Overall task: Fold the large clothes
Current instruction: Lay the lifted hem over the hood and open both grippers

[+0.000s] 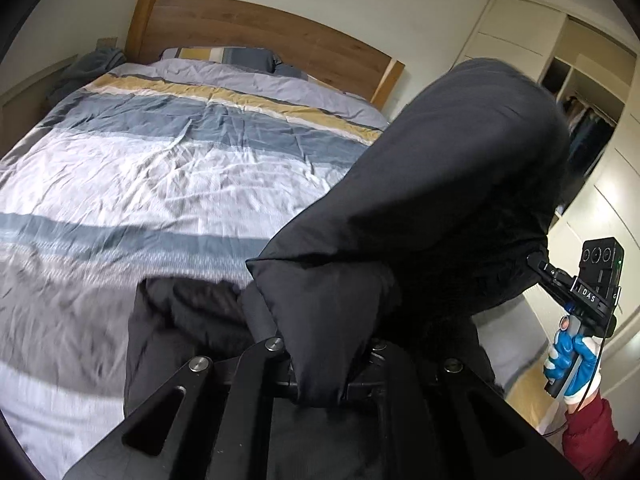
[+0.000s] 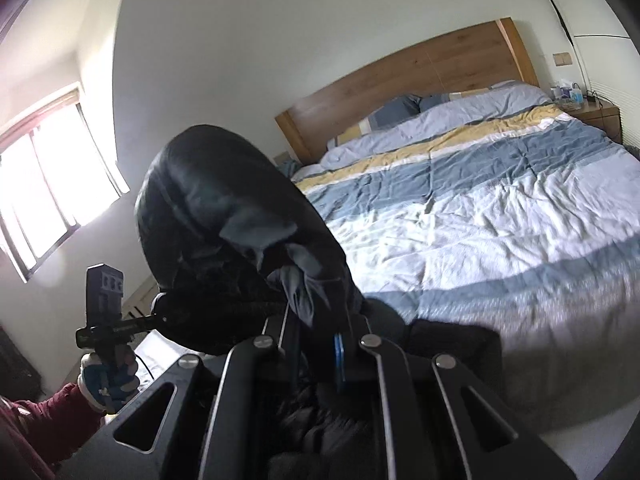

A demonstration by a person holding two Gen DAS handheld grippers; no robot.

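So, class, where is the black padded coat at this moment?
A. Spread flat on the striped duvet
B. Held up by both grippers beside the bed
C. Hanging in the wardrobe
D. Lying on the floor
B: the black padded coat is clamped in the left gripper and the right gripper, hanging off the striped duvet.

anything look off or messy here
Nothing damaged or spilled. The black coat hangs bunched between the left gripper and the right gripper, both jaws shut on it, not yet spread on the bed. The duvet is creased but lies flat.
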